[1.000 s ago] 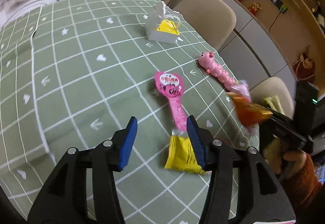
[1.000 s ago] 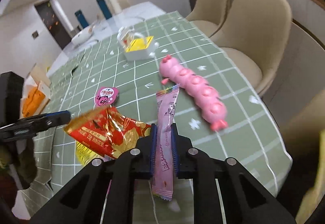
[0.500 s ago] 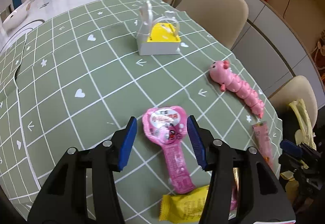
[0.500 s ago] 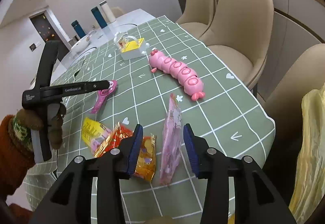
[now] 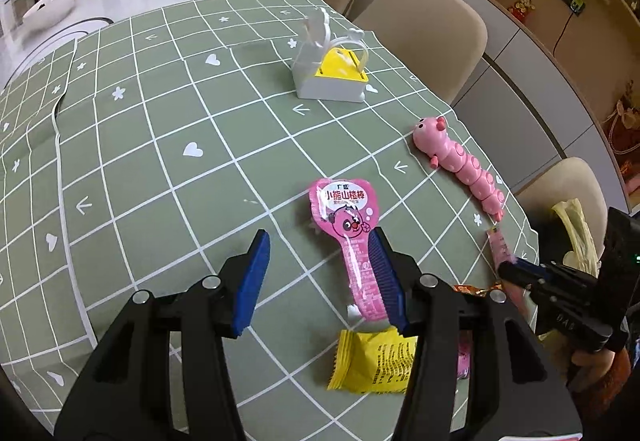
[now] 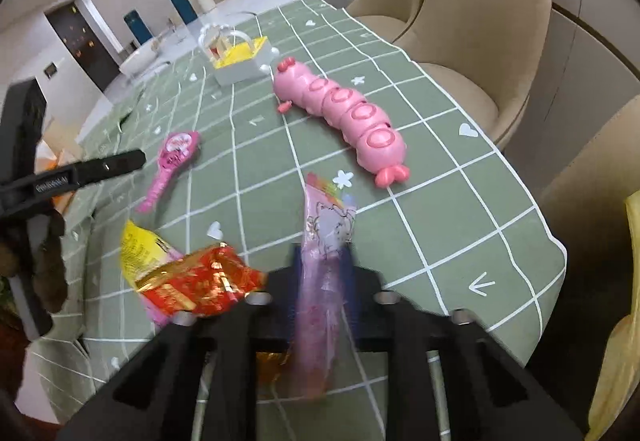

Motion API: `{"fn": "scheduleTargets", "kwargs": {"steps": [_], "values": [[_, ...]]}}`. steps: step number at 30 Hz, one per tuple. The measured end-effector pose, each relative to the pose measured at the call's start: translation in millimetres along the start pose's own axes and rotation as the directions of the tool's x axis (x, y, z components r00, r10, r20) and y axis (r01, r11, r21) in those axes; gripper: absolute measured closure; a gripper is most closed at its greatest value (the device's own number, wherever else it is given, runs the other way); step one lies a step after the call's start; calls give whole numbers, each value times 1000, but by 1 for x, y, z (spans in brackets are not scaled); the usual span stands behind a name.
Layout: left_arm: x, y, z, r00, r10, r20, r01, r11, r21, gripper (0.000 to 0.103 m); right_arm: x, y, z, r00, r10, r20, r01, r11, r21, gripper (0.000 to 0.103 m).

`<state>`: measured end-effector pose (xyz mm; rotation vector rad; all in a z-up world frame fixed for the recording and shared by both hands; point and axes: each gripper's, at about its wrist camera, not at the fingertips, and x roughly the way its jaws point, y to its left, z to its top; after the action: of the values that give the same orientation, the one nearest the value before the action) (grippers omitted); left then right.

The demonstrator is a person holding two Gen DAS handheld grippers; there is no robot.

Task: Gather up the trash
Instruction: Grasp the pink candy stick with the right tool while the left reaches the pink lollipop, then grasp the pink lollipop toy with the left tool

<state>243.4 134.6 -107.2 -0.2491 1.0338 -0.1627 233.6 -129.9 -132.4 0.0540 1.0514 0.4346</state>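
Note:
My left gripper [image 5: 318,277] is open, low over the green checked tablecloth [image 5: 160,145]. A pink spoon-shaped candy wrapper [image 5: 352,237] lies by its right finger, and a yellow wrapper [image 5: 372,363] lies just below. My right gripper [image 6: 323,269] is shut on a long pink sachet [image 6: 326,241] near the table's edge; its fingers are blurred. A crumpled red and gold wrapper [image 6: 200,283] lies just left of it, beside the yellow wrapper [image 6: 138,247]. The spoon-shaped wrapper [image 6: 170,161] shows farther left. The right gripper also shows in the left wrist view [image 5: 508,269].
A pink caterpillar toy [image 5: 460,165] [image 6: 344,117] lies near the table's right edge. A white and yellow toy box [image 5: 332,69] [image 6: 236,57] stands farther back. Beige chairs [image 6: 476,25] line the right side. A yellow bag [image 6: 624,321] hangs at the far right.
My right gripper was shut on the sachet, opened with it lying on the cloth, and has closed on it again. My left gripper stayed open and shifted a little left of the pink wrapper.

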Motion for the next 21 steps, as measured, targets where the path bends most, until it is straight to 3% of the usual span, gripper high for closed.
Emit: {"fn": "scheduleTargets", "kwargs": {"steps": [6, 9, 13, 19, 21], "values": [[9, -10, 9, 1000, 8, -12, -7, 998, 64, 54, -43, 2, -3, 996, 5, 93, -7, 1000, 16, 95], [21, -22, 16, 999, 45, -20, -43, 994, 105, 54, -55, -4, -7, 993, 12, 116, -19, 998, 56, 95], [37, -25, 24, 994, 99, -37, -95, 991, 91, 54, -62, -11, -18, 993, 17, 120, -28, 996, 90, 95], [44, -26, 24, 994, 93, -52, -90, 994, 53, 55, -61, -14, -40, 995, 29, 97, -42, 990, 131, 95], [42, -31, 21, 996, 69, -58, -65, 996, 62, 65, -60, -15, -46, 995, 34, 91, -47, 989, 142, 95]]}}
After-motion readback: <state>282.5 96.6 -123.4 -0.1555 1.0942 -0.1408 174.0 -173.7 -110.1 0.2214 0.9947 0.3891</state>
